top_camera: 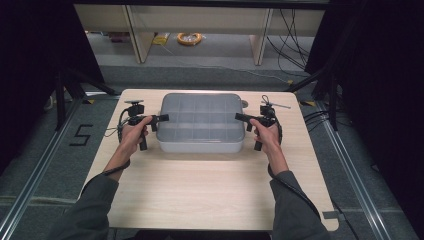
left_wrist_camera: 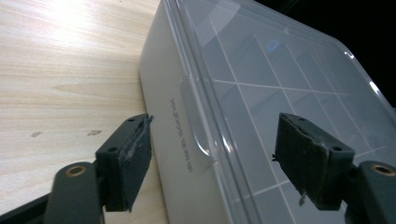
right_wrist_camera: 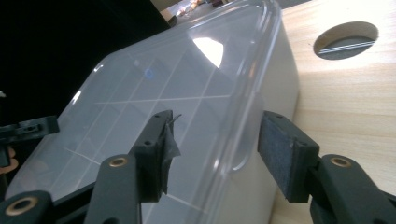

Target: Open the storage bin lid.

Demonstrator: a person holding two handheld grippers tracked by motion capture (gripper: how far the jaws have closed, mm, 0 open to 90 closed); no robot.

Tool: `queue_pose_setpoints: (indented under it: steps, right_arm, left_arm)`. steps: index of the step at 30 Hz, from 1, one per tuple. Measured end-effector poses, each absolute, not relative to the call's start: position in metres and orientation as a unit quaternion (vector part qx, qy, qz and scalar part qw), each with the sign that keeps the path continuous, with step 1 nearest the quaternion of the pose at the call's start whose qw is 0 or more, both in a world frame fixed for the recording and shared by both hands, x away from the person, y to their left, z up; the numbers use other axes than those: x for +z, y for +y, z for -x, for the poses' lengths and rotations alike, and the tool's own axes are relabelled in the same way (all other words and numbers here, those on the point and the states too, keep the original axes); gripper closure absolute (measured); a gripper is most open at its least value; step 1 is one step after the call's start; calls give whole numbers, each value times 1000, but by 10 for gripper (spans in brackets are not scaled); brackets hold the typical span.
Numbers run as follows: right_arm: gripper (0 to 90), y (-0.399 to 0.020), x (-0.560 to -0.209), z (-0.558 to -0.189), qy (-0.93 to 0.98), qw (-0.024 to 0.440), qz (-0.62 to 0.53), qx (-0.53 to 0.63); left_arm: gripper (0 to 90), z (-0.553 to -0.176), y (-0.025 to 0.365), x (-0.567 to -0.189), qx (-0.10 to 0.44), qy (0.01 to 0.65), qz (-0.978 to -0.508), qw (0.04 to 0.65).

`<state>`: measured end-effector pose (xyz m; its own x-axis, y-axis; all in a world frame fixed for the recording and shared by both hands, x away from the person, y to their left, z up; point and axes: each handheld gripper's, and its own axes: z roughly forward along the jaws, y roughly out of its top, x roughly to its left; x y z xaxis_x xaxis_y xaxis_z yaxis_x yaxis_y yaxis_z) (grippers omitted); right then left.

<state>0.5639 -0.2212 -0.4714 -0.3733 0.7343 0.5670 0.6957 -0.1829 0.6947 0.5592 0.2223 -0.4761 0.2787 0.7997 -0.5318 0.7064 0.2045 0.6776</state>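
Note:
A translucent grey plastic box (top_camera: pixel 202 122) with a clear lid and a grid of compartments sits in the middle of the wooden table (top_camera: pixel 200 185). My left gripper (top_camera: pixel 164 118) is at the box's left end. In the left gripper view the left gripper (left_wrist_camera: pixel 215 140) is open, one jaw beside the wall, the other over the lid (left_wrist_camera: pixel 261 74), straddling the lid's edge tab (left_wrist_camera: pixel 196 126). My right gripper (top_camera: pixel 238 116) is at the right end. In the right gripper view the right gripper (right_wrist_camera: pixel 217 140) is open astride the lid's rim tab (right_wrist_camera: pixel 247 140). Neither touches the box.
A round hole (right_wrist_camera: pixel 345 40) is cut in the table just behind the box's right end, also seen from above as the hole (top_camera: pixel 244 103). Black frame legs (top_camera: pixel 65 95) stand at both back corners. Shelving and an orange cable coil (top_camera: pixel 189 38) lie beyond.

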Motion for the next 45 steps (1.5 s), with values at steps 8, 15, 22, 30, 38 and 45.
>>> queue_pose_setpoints:
  steps: [8,15,22,30,38,45]
  right_arm:
    - [489,-220,-471,-566,651,39,-549,523]
    - [547,-220,-466,-562,646,39,-560,517]
    - [617,-221,-452,-558,639,53,-557,528]
    - [681,-225,-435,-551,635,69,-541,547]
    - [723,-226,-409,-533,623,76,-540,561]
    - [725,-230,-393,-521,623,94,-523,574]
  left_arm:
    - [381,-558,210,-470,76,587,-642,487]
    - [436,-554,214,-469,72,592,-630,496]
    - [490,-546,216,-458,89,595,-611,514]
    - [535,-531,213,-437,114,595,-594,530]
    - [548,-513,209,-414,143,586,-595,532]
    - [551,-500,206,-398,152,575,-595,541]
